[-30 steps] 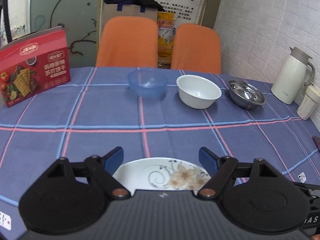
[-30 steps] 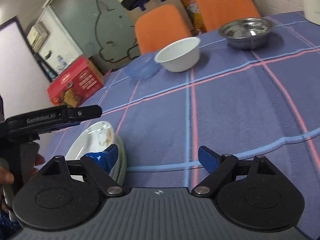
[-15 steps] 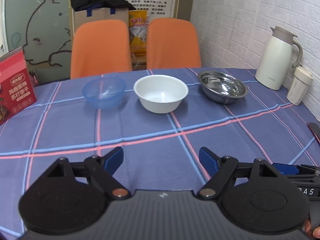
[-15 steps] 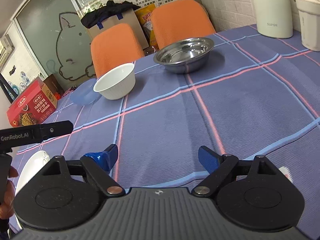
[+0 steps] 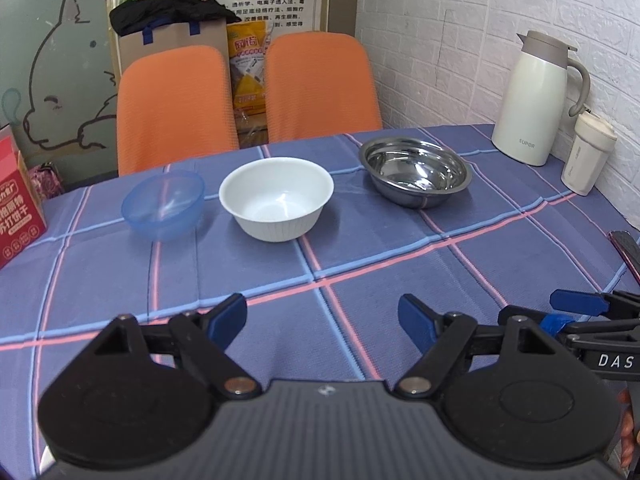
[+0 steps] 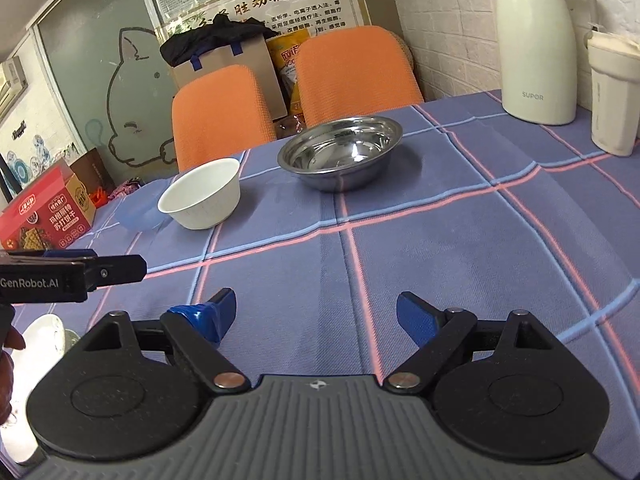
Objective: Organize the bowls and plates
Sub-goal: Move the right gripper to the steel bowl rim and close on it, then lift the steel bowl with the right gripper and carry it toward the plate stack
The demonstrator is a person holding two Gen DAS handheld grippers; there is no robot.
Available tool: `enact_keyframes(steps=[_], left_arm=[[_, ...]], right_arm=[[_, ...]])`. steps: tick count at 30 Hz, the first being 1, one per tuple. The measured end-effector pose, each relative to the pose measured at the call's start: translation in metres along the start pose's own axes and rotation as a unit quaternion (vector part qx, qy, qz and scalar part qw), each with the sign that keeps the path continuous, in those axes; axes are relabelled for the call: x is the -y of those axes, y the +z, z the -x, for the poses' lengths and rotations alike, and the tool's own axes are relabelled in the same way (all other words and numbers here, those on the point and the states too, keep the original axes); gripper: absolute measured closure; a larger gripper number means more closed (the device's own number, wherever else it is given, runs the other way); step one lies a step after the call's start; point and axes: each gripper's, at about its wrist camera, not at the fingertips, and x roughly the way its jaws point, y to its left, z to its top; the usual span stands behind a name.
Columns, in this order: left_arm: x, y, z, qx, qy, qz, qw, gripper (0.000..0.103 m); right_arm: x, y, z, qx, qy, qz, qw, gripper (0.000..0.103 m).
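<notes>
Three bowls stand in a row ahead of both grippers: a blue plastic bowl (image 5: 163,205), a white bowl (image 5: 276,199) and a steel bowl (image 5: 415,172). Left gripper (image 5: 322,320) and right gripper (image 6: 316,314) hover with jaws spread and empty above the checked tablecloth (image 5: 360,248). Beside the right gripper's left finger, a white plate (image 6: 42,332) peeks out.

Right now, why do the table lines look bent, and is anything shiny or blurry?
Left wrist view: the wide lens bows the tablecloth stripes and darkens the corners; the metal bowl shows bright reflections. Right wrist view: same bending; the white plate at the left edge looks overexposed.
</notes>
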Motion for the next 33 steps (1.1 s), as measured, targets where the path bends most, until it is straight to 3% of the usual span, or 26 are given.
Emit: enact_keyframes(steps=[6, 11, 17, 23, 33], left_arm=[[0.01, 0.042, -0.021, 0.01, -0.027, -0.008, 0.9996, 0.021], [0.024, 0.095, -0.064, 0.025, -0.063, -0.028, 0.9973, 0.02], [0.037, 0.147, -0.158, -0.025, -0.075, -0.009, 0.9968, 0.02], [0.049, 0.156, -0.226, -0.078, -0.055, -0.012, 0.9954, 0.021], [0.054, 0.148, -0.256, -0.1, -0.053, -0.028, 0.9932, 0.021]], right_arm=[[0.018, 0.028, -0.023, -0.007, -0.021, 0.022, 1.0, 0.028], [0.04, 0.069, -0.052, 0.005, -0.049, 0.029, 0.998, 0.028], [0.061, 0.111, -0.109, 0.001, -0.068, 0.007, 0.998, 0.028], [0.06, 0.121, -0.157, -0.039, -0.077, 0.04, 0.995, 0.029], [0.056, 0.12, -0.17, -0.051, -0.085, 0.099, 0.99, 0.027]])
